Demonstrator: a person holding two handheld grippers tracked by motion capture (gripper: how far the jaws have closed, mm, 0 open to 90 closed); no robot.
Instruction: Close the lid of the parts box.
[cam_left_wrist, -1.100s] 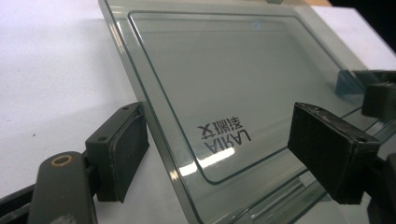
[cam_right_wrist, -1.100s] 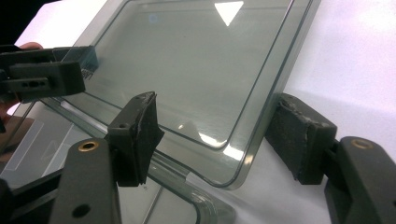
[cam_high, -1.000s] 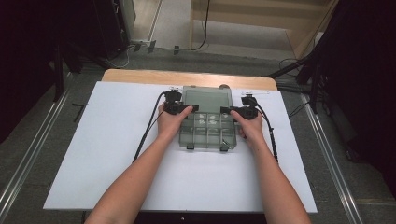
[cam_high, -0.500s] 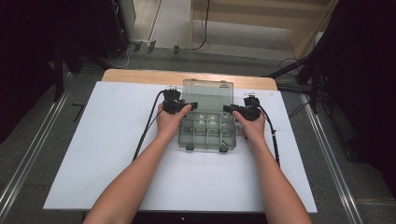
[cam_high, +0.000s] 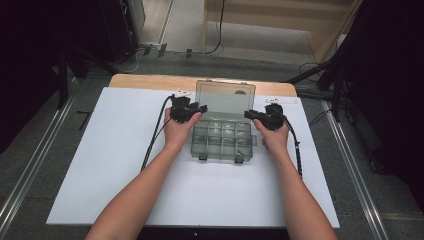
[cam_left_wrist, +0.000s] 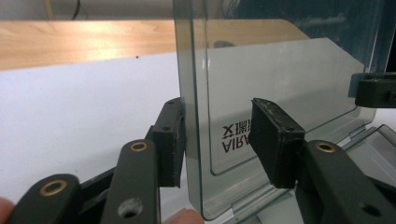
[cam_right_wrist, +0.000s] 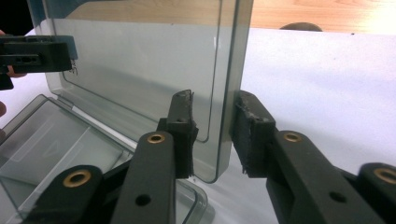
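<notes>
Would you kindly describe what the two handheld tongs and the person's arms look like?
Both the left tongs and right tongs are black, with flat rectangular pads, brass-coloured rivets in the jaw links, and a black cable trailing back from each. The forearms are bare, with no sleeves or gloves visible.

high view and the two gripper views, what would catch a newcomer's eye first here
The clear compartment box at the middle of the white table, its smoky lid standing upright at the far side. The left gripper and right gripper flank the lid's two side edges, jaws just closing. In both gripper views each edge sits between the pads, with gaps visible, so not yet clamped.
</notes>
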